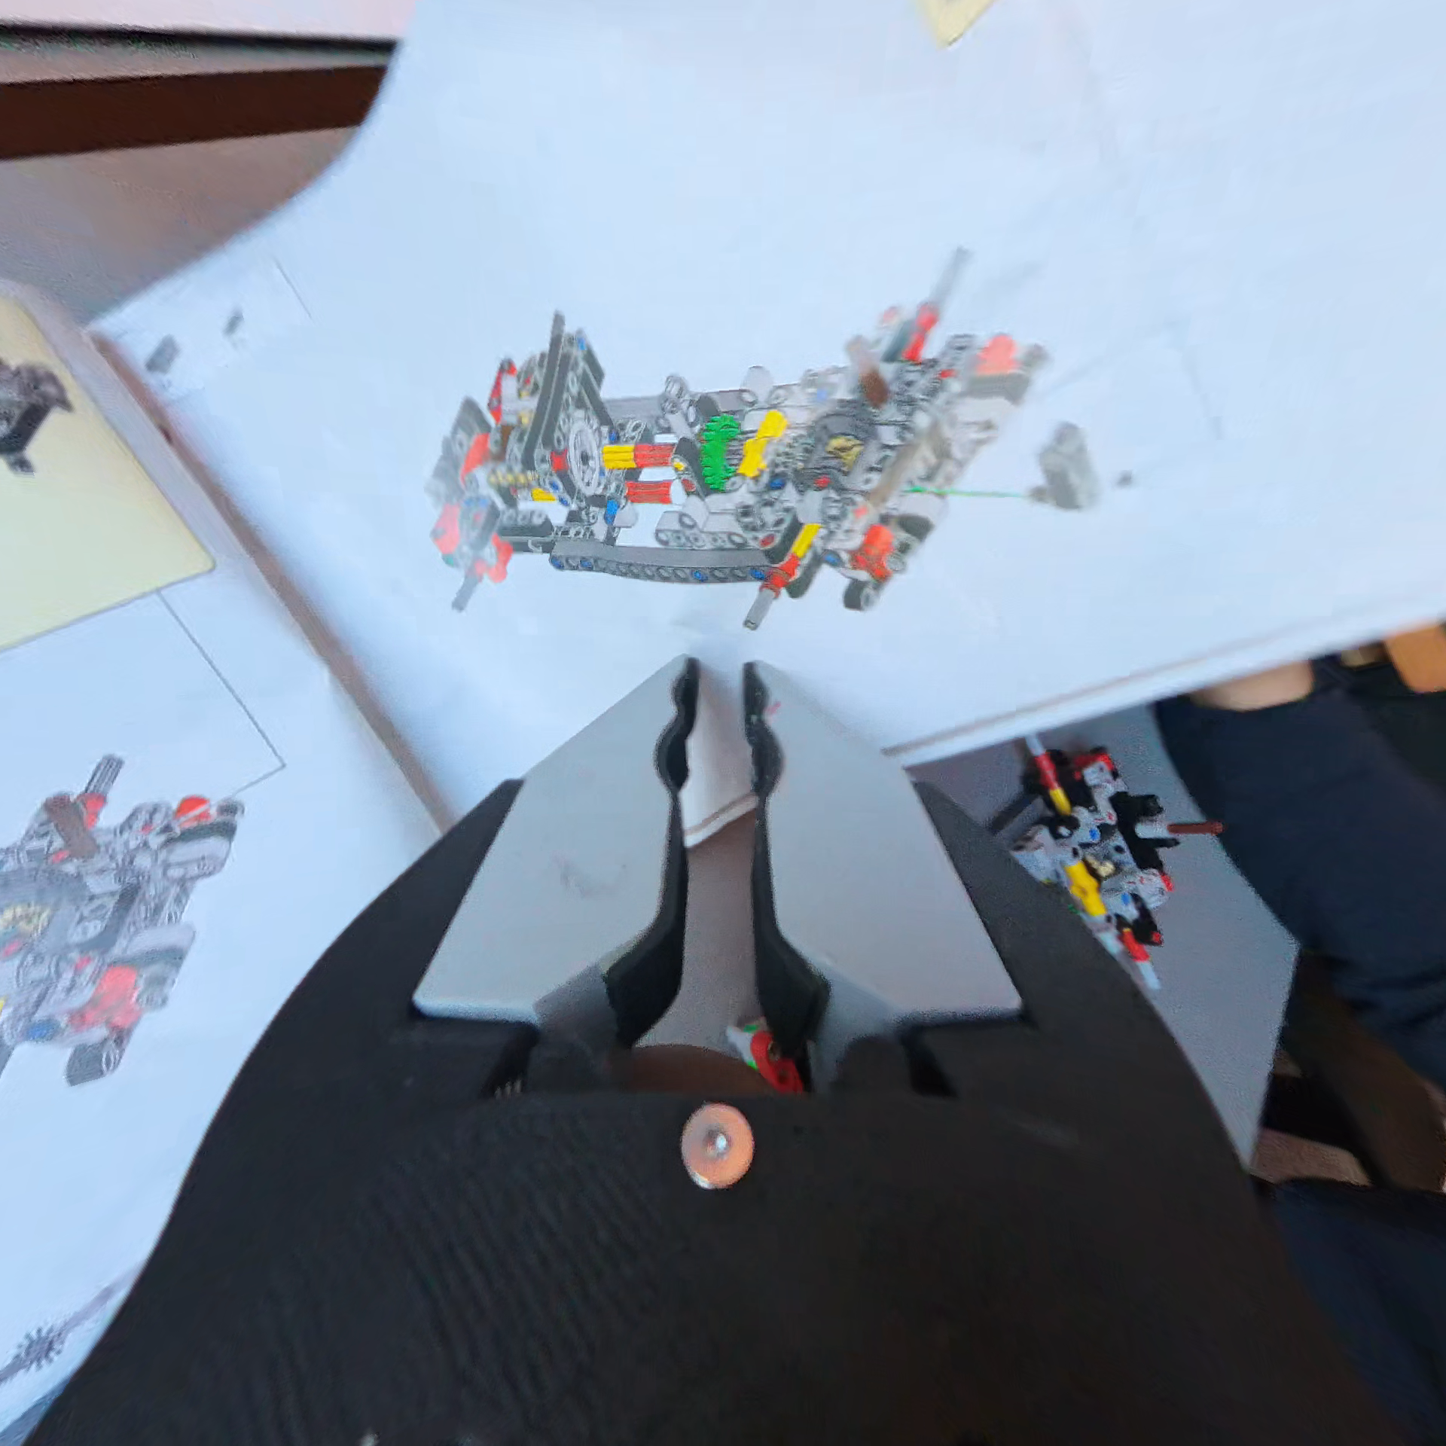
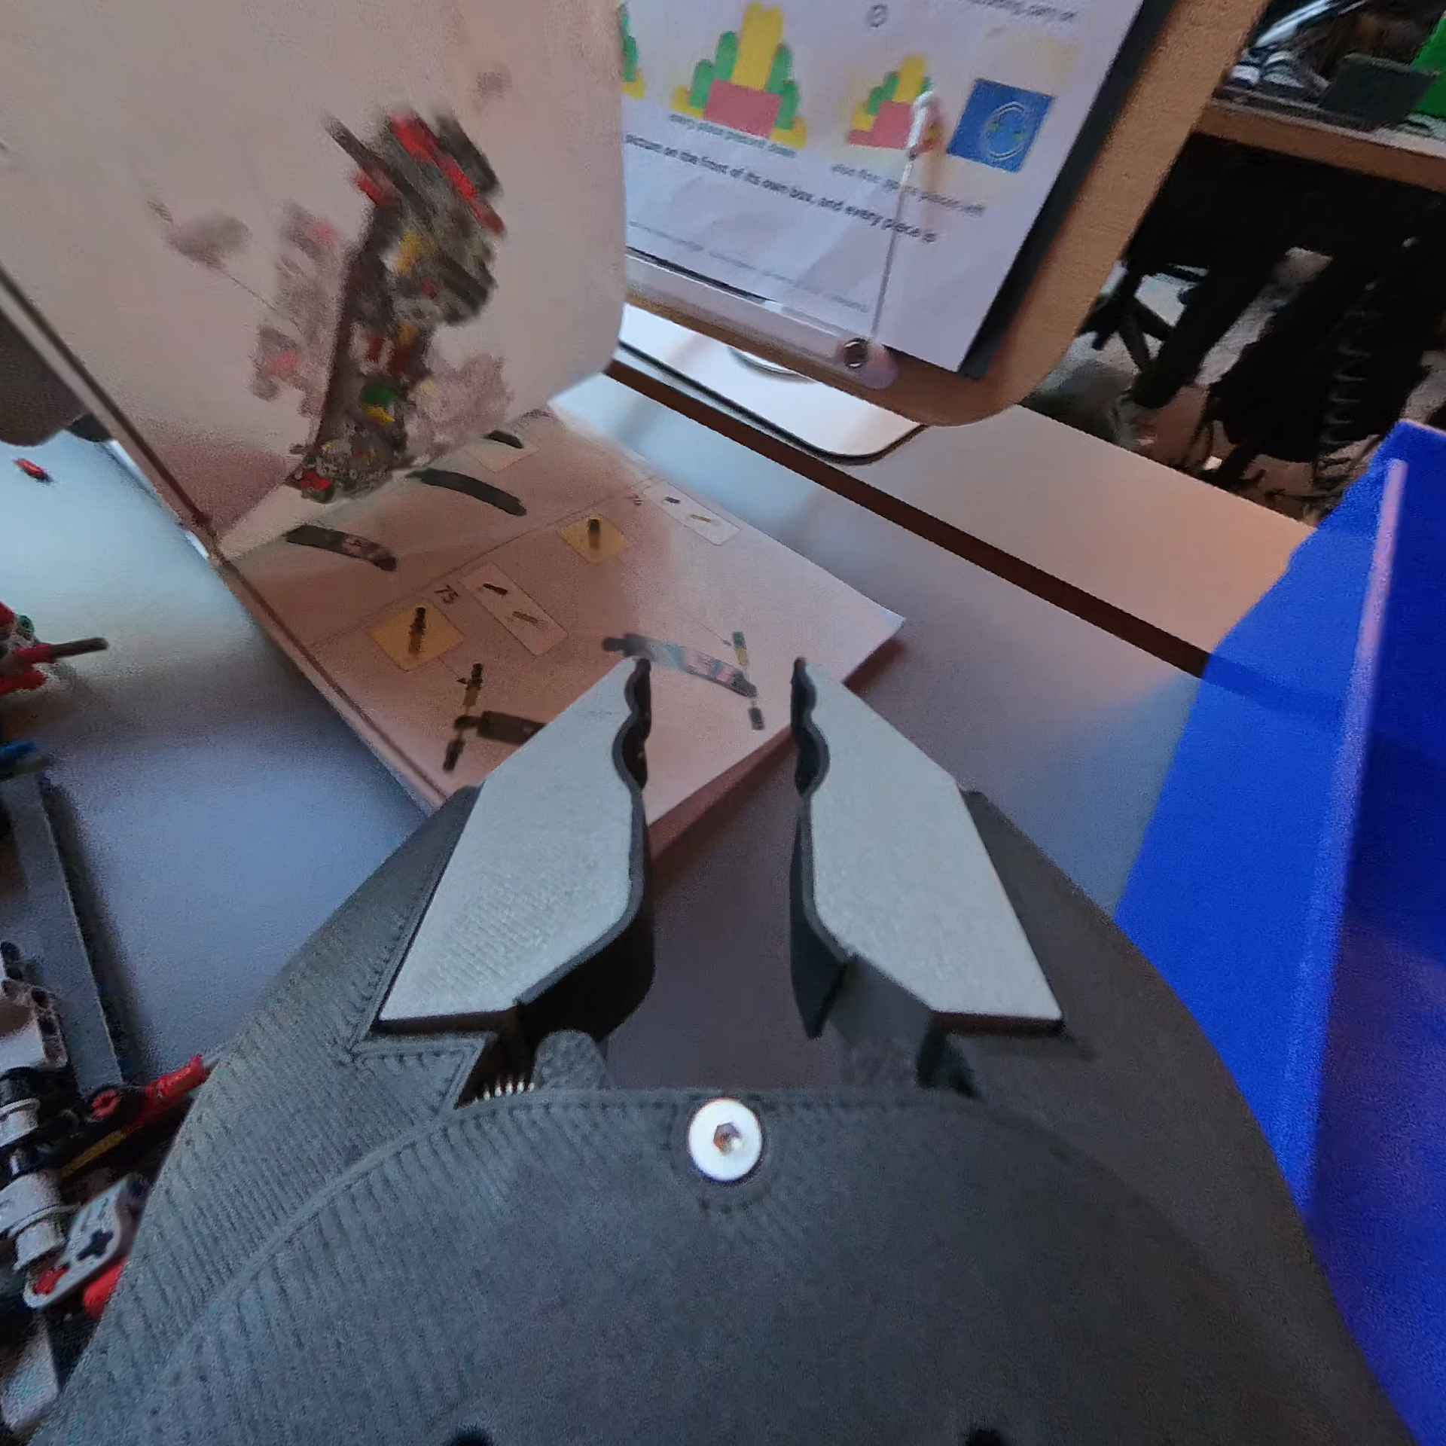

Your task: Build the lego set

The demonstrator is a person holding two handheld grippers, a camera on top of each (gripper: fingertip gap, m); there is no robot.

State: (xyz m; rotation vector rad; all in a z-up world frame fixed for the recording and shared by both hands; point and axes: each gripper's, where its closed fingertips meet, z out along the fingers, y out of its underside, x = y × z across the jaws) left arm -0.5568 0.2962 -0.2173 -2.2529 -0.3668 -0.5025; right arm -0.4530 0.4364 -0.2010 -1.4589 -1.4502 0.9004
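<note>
Left wrist view, from the left edge: lay flat there, a left-hand page (image 1: 117,704) of an open instruction booklet, with a yellow panel in its upper part and a printed drawing of a brick model lower down. Rose from the spine towards the upper right, a lifted page (image 1: 704,235), curled and blurred, with a many-coloured assembly drawing at its middle. Stood just under that drawing, the left gripper (image 1: 716,665), jaws a narrow slit apart, pale paper visible in the slit. Could not be told whether the paper touched either pad; no pressing visible. Rested at the right, beneath the lifted page's edge, a small brick model (image 1: 1088,853) on the grey table (image 1: 1221,978), with a person's dark clothing beyond it.

Right wrist view, from the left edge: lay scattered along the lower left, loose brick parts (image 2: 47,1095). Stood upright at upper left, the same lifted page (image 2: 313,196). Spread flat below it, the right-hand page (image 2: 587,610) with small part drawings. Hovered over that page's near corner, the right gripper (image 2: 720,665), jaws wide apart and nothing between them. Stood behind, upper centre, a framed board (image 2: 1095,235) carrying a printed sheet. Filled the right edge, a blue bin (image 2: 1330,782).
</note>
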